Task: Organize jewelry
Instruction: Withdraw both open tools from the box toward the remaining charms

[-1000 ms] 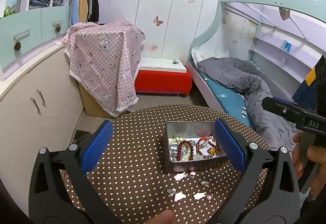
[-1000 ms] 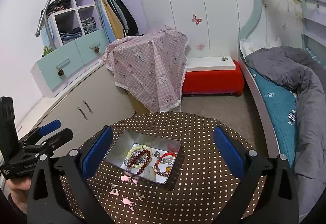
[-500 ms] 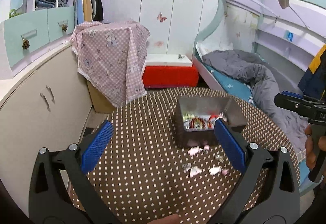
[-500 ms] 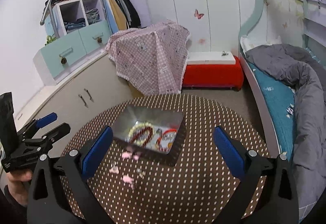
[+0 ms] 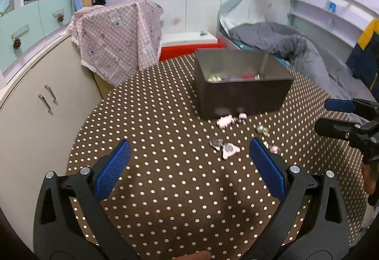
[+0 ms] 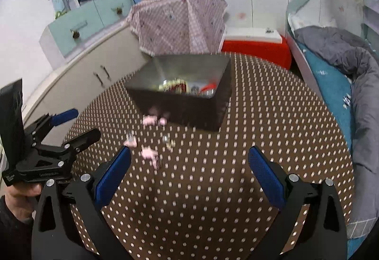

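Note:
A grey metal tin holding bead bracelets stands on a round brown polka-dot table. Several small pink and silver trinkets lie loose on the cloth in front of the tin. My left gripper is open and empty, low over the table, with a pink piece just ahead of its right finger. My right gripper is open and empty, low over the table, near the trinkets. Each gripper shows in the other's view, the right and the left.
A cream cabinet curves along the left of the table. A pink checked cloth drapes over something behind it. A red bench stands at the back and a bed with a grey duvet on the right.
Both grippers have dropped lower and closer to the table. The tin now shows from the side rather than from above. Both jaws stay open.

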